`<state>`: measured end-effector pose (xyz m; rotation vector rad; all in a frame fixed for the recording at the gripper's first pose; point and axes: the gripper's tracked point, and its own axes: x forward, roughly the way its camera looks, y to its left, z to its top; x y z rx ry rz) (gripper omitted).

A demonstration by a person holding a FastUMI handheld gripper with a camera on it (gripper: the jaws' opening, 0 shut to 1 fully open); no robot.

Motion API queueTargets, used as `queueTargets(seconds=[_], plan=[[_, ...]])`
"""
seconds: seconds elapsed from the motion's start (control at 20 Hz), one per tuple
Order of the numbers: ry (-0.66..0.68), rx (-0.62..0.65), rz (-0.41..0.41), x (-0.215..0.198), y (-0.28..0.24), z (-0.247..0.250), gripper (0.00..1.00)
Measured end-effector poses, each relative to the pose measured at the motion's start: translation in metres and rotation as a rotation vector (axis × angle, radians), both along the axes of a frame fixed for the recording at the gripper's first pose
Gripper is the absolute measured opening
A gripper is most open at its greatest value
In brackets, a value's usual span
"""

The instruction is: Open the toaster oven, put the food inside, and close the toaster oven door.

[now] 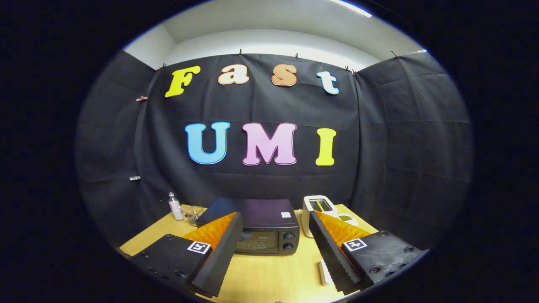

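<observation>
The black box-shaped toaster oven (pixel 267 229) with two round knobs sits on the pale wooden surface (pixel 261 273), just beyond the fingers of the hand-held gripper (pixel 273 248), which are spread wide and hold nothing. Its glass door looks closed, though the left finger hides part of it. That fits either food already inside or food yet to go in; what's behind the glass is too dark to tell.

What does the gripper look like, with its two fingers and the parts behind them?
The gripper has two long wedge-shaped fingers with ribbed, saw-toothed inner faces. Behind each finger sits a flat dark plate with screws and a small square black-and-white marker.
</observation>
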<state>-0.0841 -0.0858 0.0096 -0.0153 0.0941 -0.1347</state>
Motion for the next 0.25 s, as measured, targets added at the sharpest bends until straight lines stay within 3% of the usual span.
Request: queueTargets(seconds=[0.25], plan=[[0.032, 0.024, -0.003, -0.0096, 0.0051, -0.0099, 0.98]])
